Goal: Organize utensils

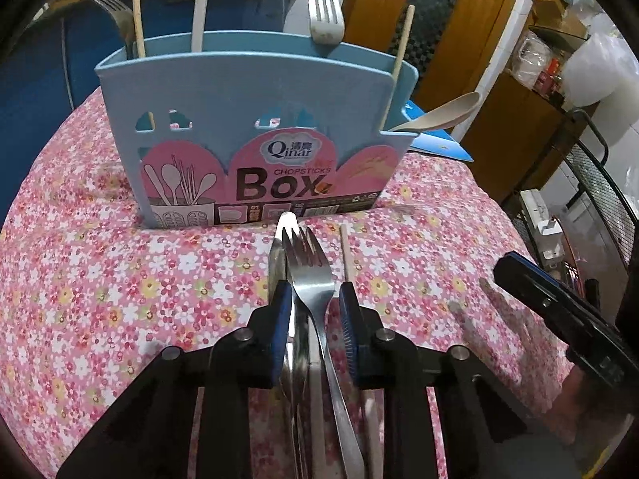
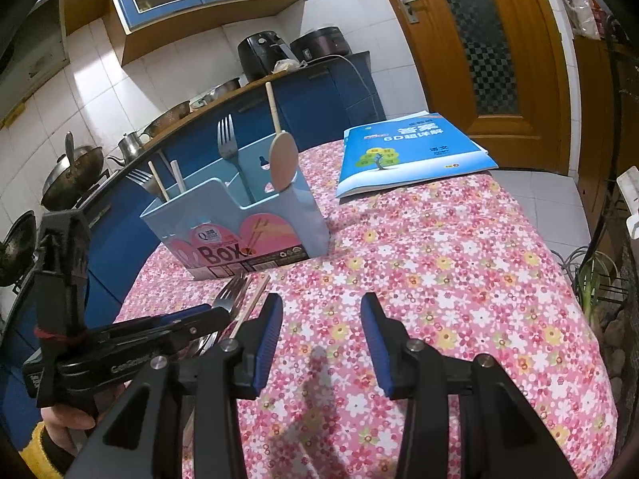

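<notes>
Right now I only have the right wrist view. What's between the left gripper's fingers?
Observer: A metal fork lying on a spoon, both between the fingers of the left gripper.
Operator: Clamped?
Observer: Doesn't look like it. A thin gap shows between the fork and the pad on one side.
Operator: Chopstick in there too?
Observer: No. The chopstick sticks out past that pad's tip and looks to run outside the gap, on the tablecloth.
</notes>
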{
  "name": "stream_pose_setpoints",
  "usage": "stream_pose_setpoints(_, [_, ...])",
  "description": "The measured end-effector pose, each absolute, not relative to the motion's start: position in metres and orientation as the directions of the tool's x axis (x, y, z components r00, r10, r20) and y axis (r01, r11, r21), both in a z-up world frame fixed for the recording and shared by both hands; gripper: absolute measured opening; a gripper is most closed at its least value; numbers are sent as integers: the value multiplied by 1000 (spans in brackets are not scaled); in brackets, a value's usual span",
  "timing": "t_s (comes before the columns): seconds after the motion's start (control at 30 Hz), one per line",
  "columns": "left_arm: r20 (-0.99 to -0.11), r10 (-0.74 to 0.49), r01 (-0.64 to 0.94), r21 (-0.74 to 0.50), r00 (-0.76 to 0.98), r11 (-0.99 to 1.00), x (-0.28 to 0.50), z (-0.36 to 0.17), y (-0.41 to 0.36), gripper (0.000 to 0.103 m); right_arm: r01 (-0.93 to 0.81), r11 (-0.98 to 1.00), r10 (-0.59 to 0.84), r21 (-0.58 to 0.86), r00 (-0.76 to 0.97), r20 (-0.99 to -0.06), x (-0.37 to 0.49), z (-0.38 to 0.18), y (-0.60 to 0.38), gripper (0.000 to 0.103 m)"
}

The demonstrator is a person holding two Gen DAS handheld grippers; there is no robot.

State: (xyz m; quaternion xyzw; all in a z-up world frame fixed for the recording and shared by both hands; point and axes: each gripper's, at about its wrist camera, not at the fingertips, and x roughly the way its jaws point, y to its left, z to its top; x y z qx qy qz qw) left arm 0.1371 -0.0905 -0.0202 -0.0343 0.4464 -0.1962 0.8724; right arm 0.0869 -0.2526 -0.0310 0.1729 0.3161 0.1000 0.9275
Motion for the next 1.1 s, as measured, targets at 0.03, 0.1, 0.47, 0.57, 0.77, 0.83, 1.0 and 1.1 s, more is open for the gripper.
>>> stream_pose_setpoints(0.03, [-767,-376,312,-240,520,919,138,-21,-91,24,-77,919,297,387,779,-551,87,-31,-253,44])
stream_pose_setpoints(0.1, [-764,-381,314,-244,521,918,140,-22,-93,22,-77,918,300,390,778,-551,87,-32,-253,44])
stream_pose_setpoints(0.47, [-762,-344,366,-152,548,918,134,-22,-120,9,-76,918,298,390,779,-552,88,-32,-253,44])
stream_pose_setpoints(0.57, [-764,-358,366,-172,537,915,141,-23,-121,9,-77,918,300,390,779,-551,88,-32,-253,44])
stream_pose_setpoints(0.77, [-751,-419,386,-235,511,892,148,-22,-119,1,-75,918,298,391,779,-552,88,-32,-254,44])
stream_pose_setpoints(0.83, [-739,-439,387,-258,512,885,146,-21,-114,0,-74,919,296,387,780,-552,88,-32,-254,44])
stream_pose_setpoints(1.0, [-673,-493,404,-302,551,863,129,-3,-97,0,-75,925,287,373,780,-555,87,-31,-250,44])
stream_pose_setpoints(1.1, [-639,-495,395,-307,589,866,120,10,-84,0,-80,925,290,370,778,-557,87,-29,-245,44])
